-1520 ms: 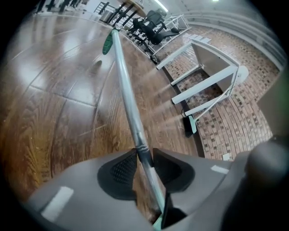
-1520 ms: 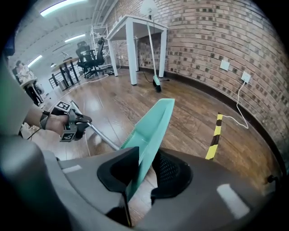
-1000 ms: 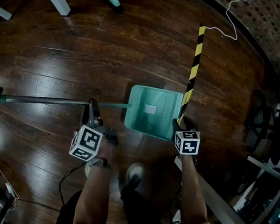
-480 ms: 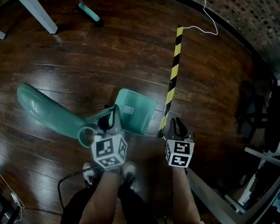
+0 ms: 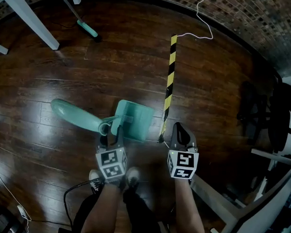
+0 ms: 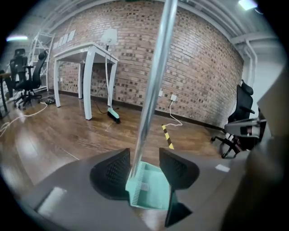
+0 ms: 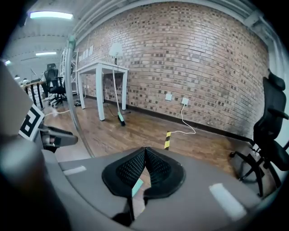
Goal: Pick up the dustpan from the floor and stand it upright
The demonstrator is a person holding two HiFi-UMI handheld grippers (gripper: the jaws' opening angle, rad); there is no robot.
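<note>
**Dustpan up on its pan, left jaws opening round the pole, right gripper closed and empty**

- Dustpan (image 5: 133, 121): the teal pan sits on the wood floor (image 5: 50, 70) just ahead of the person's feet, near centre. Its metal pole (image 6: 153, 90) rises from the pan's left edge, close to upright with a slight tilt. In the head view the teal grip (image 5: 75, 115) at the pole's top points up and left towards the camera, blurred.
- Left gripper (image 5: 111, 135): at the pole, above the near-left edge of the pan. The left gripper view shows its jaws apart and opening. The pole runs between them, close against the left pad, with a clear gap to the right pad, so there's no clamp on it.
- Right gripper (image 5: 180, 132): right of the pan, near it but apart. The right gripper view shows its jaws closed together with nothing between them. A sliver of teal shows below the jaws.
- Yellow-black tape strip (image 5: 168, 85): on the floor, running from the pan's right edge towards the far wall.
- Broom (image 5: 88, 30): far left, beside the white table leg (image 5: 33, 22).
- Office chair (image 5: 281, 111): far right.
</note>
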